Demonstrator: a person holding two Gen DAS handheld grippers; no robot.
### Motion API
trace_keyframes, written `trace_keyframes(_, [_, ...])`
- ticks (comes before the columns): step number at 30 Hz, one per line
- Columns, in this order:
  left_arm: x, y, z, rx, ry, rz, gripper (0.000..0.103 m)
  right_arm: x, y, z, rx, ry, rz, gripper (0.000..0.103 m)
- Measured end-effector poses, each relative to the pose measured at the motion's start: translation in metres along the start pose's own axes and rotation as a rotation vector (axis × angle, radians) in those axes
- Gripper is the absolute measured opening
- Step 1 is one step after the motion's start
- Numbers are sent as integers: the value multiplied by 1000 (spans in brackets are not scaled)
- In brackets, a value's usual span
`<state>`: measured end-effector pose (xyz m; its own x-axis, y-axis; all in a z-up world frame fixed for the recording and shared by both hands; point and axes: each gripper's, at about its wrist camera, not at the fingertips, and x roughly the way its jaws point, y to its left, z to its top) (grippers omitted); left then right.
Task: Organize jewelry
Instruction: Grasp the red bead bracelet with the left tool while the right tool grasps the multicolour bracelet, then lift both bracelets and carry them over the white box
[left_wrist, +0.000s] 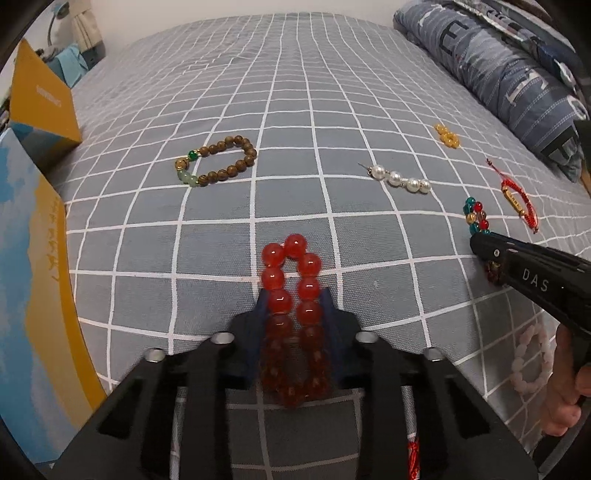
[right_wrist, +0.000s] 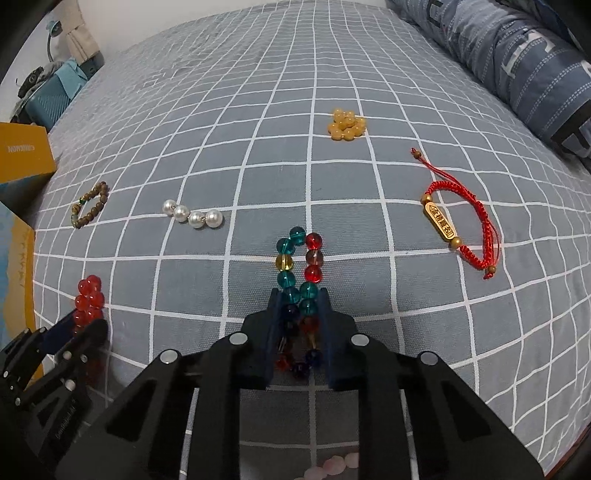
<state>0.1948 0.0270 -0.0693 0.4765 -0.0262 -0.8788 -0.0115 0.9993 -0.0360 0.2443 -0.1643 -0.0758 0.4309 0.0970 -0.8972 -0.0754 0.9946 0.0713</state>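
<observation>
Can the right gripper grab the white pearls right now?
Probably not yet. The right gripper is already shut on the colorful bead bracelet, so its jaws are full. The white pearls lie apart on the bedsheet, nothing blocking them.

Grey bedsheet (left_wrist: 207, 236) with white grid; translucent red bead bracelet (left_wrist: 291, 280); teal, red, yellow multicolour bead bracelet (right_wrist: 300, 266); brown wooden bracelet (left_wrist: 218, 160); white pearls (right_wrist: 192, 216); red cord bracelet (right_wrist: 476, 229).

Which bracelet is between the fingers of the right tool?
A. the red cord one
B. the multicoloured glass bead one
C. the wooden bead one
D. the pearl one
B: the right tool is closed around the multicoloured glass bead bracelet.
</observation>
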Motion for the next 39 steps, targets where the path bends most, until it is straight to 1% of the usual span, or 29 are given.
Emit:
trace_keyframes(1, [-1, 0, 0, -6, -1, -8, 21, -2, -1, -1, 7, -5, 6, 18])
trace_keyframes(2, [-2, 2, 1, -6, -3, -22, 13, -3, -1, 1, 12, -7, 10, 18])
trace_keyframes(4, [-6, 1, 0, -3, -10, -28, 13, -6, -1, 0, 16, -14, 14, 18])
trace_keyframes(6, [-7, -2, -1, 7, -18, -17, 13, -7, 0, 0, 16, -21, 12, 18])
trace_keyframes(16, [-13, -3, -2, 6, -39, -17, 13, -17, -2, -1, 23, -50, 2, 17])
trace_keyframes(21, [-25, -8, -4, 4, -71, -13, 13, -22, 0, -3, 17, -69, 3, 17])
trace_keyframes(22, [-27, -9, -4, 4, -75, -14, 13, -23, 1, -4, 16, -74, 4, 16])
trace_keyframes(23, [-30, -9, -5, 2, -79, -17, 13, -25, 1, -5, 14, -81, 6, 10])
trace_keyframes(24, [-31, -10, -5, 3, -82, -19, 13, -29, 1, -6, 6, -95, 4, 9])
trace_keyframes(27, [-36, -13, -7, 11, -90, -48, 13, -37, 1, -9, 0, -115, 8, 9])
trace_keyframes(30, [-42, -13, -8, 13, -102, -33, 13, -41, 0, -12, 0, -122, 12, 9])
trace_keyframes(34, [-51, -13, -9, 8, -116, -35, 13, -44, -2, -14, 0, -127, 12, 9])
trace_keyframes(39, [-63, -14, -9, 10, -138, -33, 13, -56, 0, -17, -4, -157, 26, 9])
